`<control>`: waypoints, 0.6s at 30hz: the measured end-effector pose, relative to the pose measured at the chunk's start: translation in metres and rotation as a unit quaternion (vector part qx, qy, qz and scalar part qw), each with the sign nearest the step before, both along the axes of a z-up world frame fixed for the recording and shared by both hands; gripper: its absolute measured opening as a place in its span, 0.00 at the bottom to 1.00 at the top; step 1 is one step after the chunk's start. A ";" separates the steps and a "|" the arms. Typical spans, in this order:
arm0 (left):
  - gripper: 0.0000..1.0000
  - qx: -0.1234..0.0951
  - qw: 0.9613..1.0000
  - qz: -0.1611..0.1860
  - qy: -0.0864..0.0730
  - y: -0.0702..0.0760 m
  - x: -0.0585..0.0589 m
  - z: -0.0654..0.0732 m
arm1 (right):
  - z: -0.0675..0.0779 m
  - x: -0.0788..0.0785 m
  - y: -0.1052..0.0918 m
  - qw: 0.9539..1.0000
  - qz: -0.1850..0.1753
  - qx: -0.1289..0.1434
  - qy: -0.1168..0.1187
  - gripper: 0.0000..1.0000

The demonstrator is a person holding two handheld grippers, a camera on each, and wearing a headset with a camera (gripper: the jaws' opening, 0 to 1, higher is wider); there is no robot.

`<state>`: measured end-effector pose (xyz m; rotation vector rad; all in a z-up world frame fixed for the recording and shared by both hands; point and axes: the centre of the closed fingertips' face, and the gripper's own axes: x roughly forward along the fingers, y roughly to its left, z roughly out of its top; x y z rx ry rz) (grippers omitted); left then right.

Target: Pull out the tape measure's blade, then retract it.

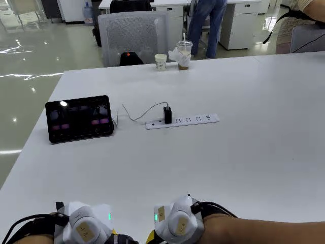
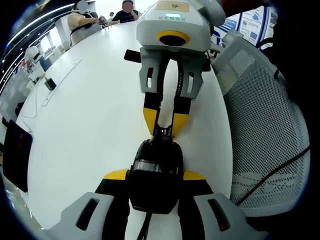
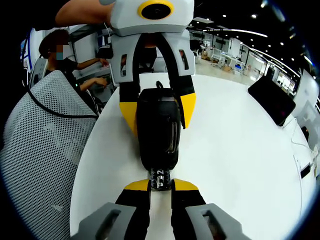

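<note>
Left tongs (image 3: pixel 157 112) were clamped round the tape measure (image 3: pixel 159 127) over the near edge of the bench (image 3: pixel 240 150), right tongs (image 3: pixel 161 185) pinched on its barely-out blade (image 3: pixel 160 176), so I reckoned it wanted a slow, straight, level pull without twisting.

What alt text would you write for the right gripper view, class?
The right gripper pinches the tip of the blade, barely drawn from a black tape measure that the left gripper clamps opposite, above a white table.
</note>
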<state>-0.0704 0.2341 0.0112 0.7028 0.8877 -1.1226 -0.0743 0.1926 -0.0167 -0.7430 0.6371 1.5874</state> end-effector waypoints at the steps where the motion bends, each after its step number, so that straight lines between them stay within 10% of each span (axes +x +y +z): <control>1: 0.31 -0.001 1.000 0.000 0.000 0.000 0.000 0.000 | 0.000 0.001 0.001 1.000 -0.003 -0.001 0.002 0.12; 18: 0.31 -0.002 1.000 -0.006 -0.002 0.000 0.000 0.000 | 0.000 -0.002 0.007 1.000 -0.004 0.014 0.018 0.11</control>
